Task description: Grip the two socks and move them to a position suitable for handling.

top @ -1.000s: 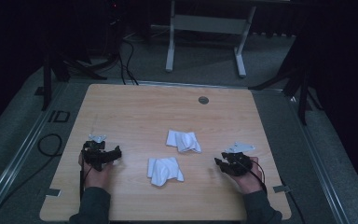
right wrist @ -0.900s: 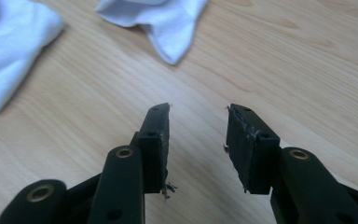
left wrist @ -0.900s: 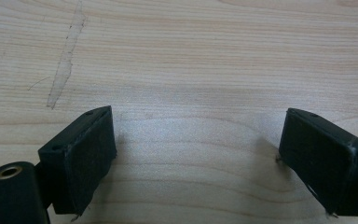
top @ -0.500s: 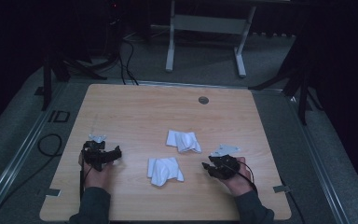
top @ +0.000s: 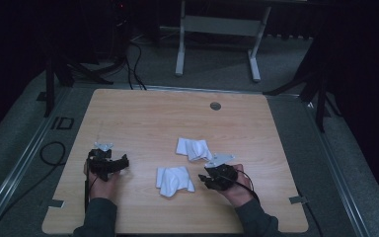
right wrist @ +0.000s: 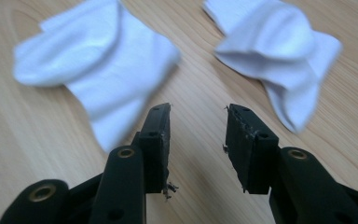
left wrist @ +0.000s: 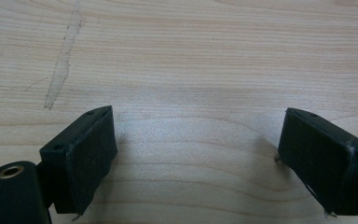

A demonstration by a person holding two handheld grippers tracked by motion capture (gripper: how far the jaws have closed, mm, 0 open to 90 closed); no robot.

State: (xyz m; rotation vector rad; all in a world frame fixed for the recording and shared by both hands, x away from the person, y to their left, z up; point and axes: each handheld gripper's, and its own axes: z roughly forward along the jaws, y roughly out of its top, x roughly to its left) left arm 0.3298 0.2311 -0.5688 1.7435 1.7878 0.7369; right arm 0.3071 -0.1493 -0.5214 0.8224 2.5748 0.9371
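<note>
1. We see our right gripper [top: 210, 178] now nearer the crumpled white cloths than before.
2. Its jaws stand apart, pinching nothing.
3. One white cloth [right wrist: 98, 60] lies ahead-left, another [right wrist: 279, 51] ahead-right, on the light wooden table [top: 143, 113].

Bare worktop [top: 143, 123] lies open ahead of my left gripper [top: 109, 165]; two socks [top: 175, 180] [top: 193, 148] crowd my right gripper [top: 213, 178].

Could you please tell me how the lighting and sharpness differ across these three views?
High view: dim, surroundings nearly black, the light wooden table evenly lit. Left gripper view: sharp wood grain, soft shadow between the open jaws of the left hand-held gripper. Right gripper view: both crumpled white socks look smeared and soft, while the right hand-held gripper stays crisp.
</note>
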